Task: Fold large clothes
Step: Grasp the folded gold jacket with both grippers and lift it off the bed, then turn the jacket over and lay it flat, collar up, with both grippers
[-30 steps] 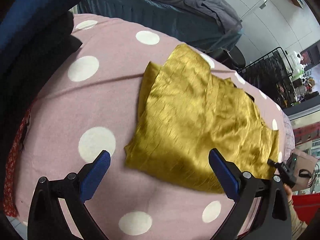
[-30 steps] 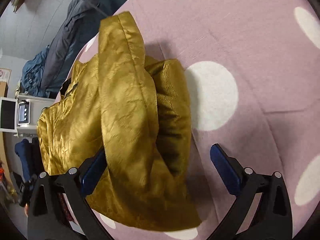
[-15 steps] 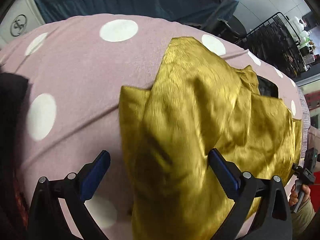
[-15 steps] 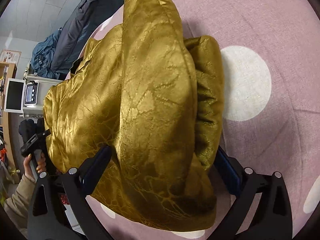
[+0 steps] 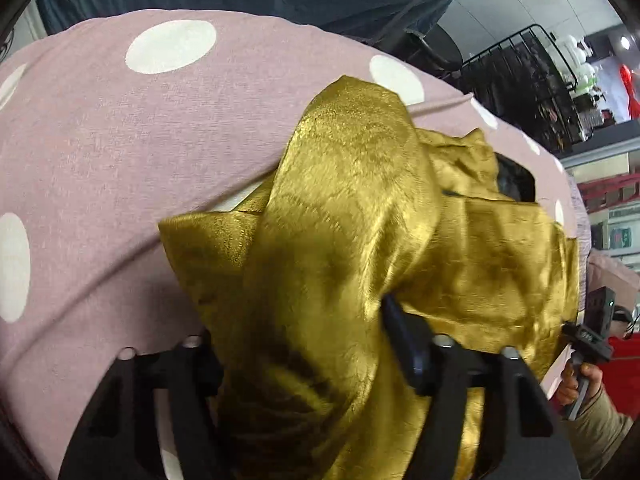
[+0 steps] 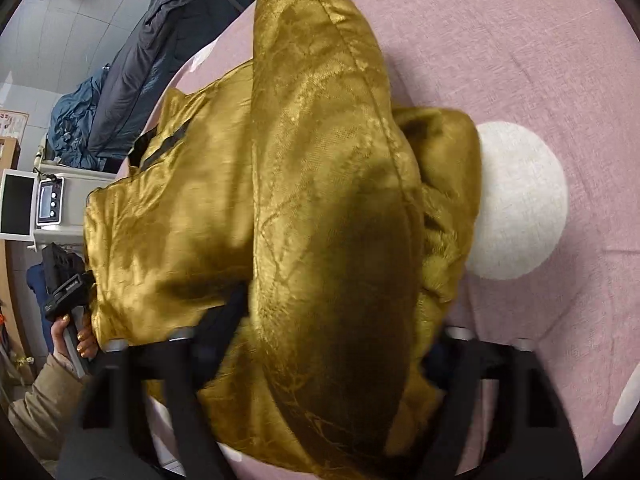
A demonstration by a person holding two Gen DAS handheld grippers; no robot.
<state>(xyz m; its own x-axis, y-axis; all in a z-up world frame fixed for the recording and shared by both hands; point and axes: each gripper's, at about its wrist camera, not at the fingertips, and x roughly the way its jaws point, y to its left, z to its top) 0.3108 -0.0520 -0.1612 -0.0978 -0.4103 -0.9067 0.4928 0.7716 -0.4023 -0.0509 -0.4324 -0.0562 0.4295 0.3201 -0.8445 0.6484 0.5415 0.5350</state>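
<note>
Both wrist views close, looking along fingers from opposite sides; 2 views share shiny gold satin garment (image 5: 360, 248) (image 6: 320, 220) on pink white-dotted cloth (image 5: 120, 140) (image 6: 500, 60).

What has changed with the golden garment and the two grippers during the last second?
Both hand-held grippers moved in and closed on the gold satin garment: the left hand-held gripper and the right hand-held gripper now pinch bunched cloth, raised from flat. The pink polka-dot cover stayed as it was.
</note>
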